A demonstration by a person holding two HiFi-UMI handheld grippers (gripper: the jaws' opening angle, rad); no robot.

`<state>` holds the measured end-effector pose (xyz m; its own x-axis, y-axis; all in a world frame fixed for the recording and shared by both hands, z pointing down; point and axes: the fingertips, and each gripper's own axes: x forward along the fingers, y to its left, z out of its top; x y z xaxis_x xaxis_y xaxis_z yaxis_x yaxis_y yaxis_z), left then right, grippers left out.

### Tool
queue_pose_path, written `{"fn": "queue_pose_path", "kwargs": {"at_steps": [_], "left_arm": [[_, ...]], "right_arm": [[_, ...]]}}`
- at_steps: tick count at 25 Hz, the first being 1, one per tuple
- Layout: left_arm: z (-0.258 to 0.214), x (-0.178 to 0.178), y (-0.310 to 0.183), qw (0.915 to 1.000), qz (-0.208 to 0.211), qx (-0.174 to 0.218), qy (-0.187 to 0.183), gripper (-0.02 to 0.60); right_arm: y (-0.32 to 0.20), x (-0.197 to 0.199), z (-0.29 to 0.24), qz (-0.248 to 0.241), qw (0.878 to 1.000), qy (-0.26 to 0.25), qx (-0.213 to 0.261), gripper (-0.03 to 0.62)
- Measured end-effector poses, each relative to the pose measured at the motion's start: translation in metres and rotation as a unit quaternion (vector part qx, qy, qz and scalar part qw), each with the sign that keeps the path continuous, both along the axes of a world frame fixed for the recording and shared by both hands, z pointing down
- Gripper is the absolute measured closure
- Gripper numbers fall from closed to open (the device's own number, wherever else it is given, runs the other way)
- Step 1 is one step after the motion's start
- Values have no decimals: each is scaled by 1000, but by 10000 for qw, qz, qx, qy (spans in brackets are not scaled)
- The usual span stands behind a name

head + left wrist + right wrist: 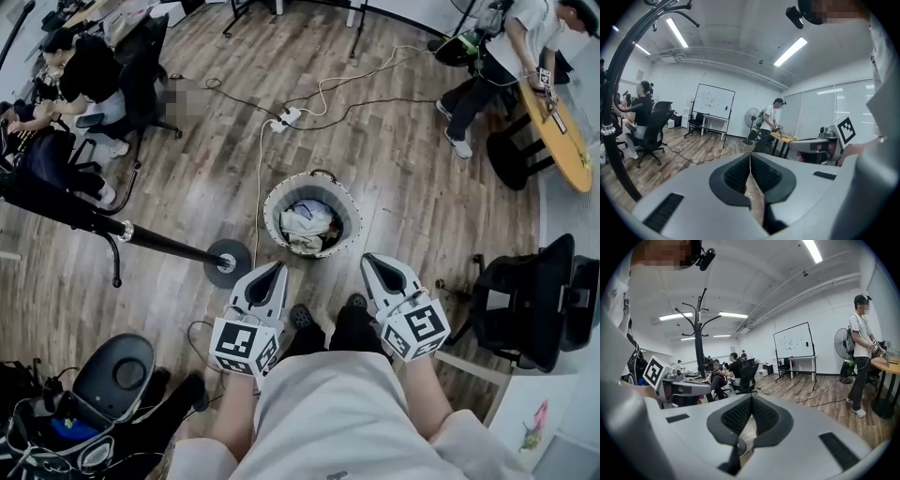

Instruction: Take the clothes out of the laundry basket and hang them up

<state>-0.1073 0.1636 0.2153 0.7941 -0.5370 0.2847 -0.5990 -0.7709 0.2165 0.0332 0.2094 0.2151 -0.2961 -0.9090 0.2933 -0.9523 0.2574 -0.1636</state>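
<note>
A round white laundry basket (277,194) stands on the wood floor just ahead of me, with crumpled pale clothes (306,224) inside. My left gripper (278,267) hangs near its left front rim and my right gripper (367,259) near its right front rim, both held above the floor. Each is shut with nothing between its pads, as the left gripper (750,154) and right gripper (751,397) show in their own views. A black coat stand (698,336) rises at the left of the right gripper view; its pole (141,233) and round base (228,262) lie left of the basket.
A white power strip (287,118) and cables cross the floor beyond the basket. Black office chairs stand at the right (530,300) and lower left (112,375). People sit at desks at the far left (89,70); another person stands by a wooden table (559,127) at the far right.
</note>
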Motion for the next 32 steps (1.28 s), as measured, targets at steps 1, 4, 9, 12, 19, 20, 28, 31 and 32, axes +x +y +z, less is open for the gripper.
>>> {"fn": "queue_pose_path", "kwargs": {"at_steps": [1, 4, 9, 12, 19, 20, 28, 31, 32], "left_arm": [[1, -1, 0, 10000, 7, -4, 5, 560], [2, -1, 1, 10000, 51, 16, 37, 560], [-2, 2, -5, 9999, 87, 113, 74, 517], [-3, 6, -11, 9998, 52, 152, 69, 449], [-2, 21, -30, 9999, -91, 121, 26, 449], [-3, 24, -34, 9999, -124, 120, 13, 449], [-1, 57, -70, 9984, -434, 218, -303, 449], [4, 71, -85, 9973, -591, 192, -396, 449], [6, 76, -91, 9968, -645, 174, -427, 449]], "right_arm": [[0, -1, 1, 1, 10000, 10, -5, 588], [2, 0, 3, 30, 10000, 10, -33, 586], [-4, 3, -1, 41, 10000, -20, 87, 496], [-11, 7, -3, -27, 9999, 35, 162, 431], [-36, 21, 0, -304, 9994, 74, 127, 441], [-42, 24, 1, -351, 9993, 70, 129, 442], [-91, 58, 5, -793, 9968, 71, 106, 445], [-112, 72, 11, -1002, 9949, 38, 70, 441], [-119, 76, 12, -1078, 9941, 37, 56, 439]]}}
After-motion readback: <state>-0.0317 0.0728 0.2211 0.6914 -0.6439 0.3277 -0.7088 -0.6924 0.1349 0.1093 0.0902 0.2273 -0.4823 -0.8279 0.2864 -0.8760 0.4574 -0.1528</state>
